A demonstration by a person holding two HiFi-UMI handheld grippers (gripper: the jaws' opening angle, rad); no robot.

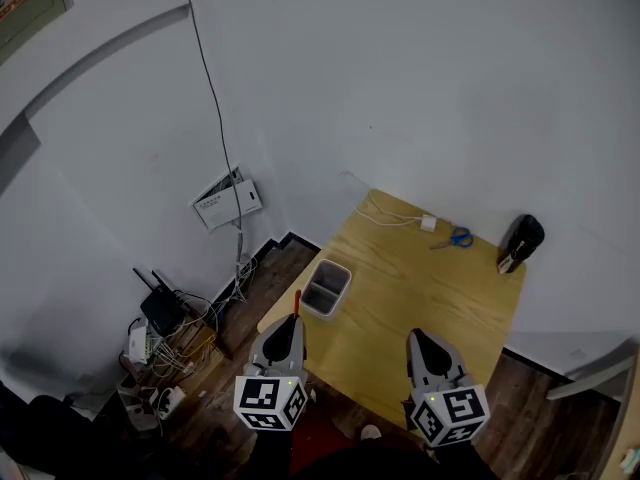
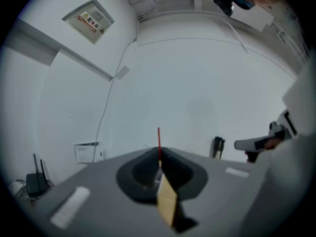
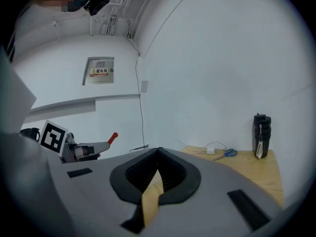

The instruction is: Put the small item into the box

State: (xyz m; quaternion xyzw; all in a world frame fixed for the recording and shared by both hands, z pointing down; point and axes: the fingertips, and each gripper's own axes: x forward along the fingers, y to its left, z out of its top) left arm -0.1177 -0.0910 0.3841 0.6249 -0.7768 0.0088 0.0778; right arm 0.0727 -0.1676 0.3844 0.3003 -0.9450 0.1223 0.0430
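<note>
Nearest, at the tabletop's [image 1: 420,288] near edge, the left claw [image 1: 293,320] pinches one slim red stick [image 1: 296,302] and the right claw [image 1: 418,336] is pressed together, empty; beyond sits one grey two-compartment box [image 1: 326,288], then one white charger [image 1: 428,223], one blue scissors [image 1: 458,237], one black bottle [image 1: 522,242], label unreadable.

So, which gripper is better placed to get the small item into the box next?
Left. The left gripper is shut on the thin red item, just short of the grey box. The right gripper is shut, empty and farther from it.
</note>
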